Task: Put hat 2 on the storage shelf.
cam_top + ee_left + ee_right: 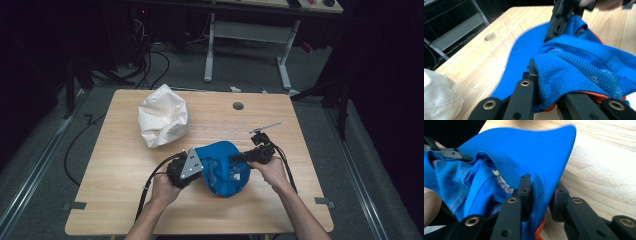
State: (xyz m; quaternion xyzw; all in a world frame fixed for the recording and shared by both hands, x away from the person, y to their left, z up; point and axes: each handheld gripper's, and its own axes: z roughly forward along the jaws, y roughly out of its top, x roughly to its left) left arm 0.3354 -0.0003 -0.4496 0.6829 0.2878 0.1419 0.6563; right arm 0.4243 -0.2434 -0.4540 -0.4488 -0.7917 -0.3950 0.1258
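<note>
Two grippers: both at blue cap [220, 167], one on each side.
Cap place: on wooden table [125, 165], toward 6 o'clock from centre, slightly right.
Left gripper [535, 82]: at 9 o'clock side of cap, clamped on blue mesh and rim.
Right gripper [541, 200]: at 3 o'clock side, jaws a little apart, brim cloth between them, gap visible beside outer jaw.
White bag [162, 121]: crumpled, at 11 o'clock from cap, not touching.
Cap underside: orange edge visible near both grippers.
</note>
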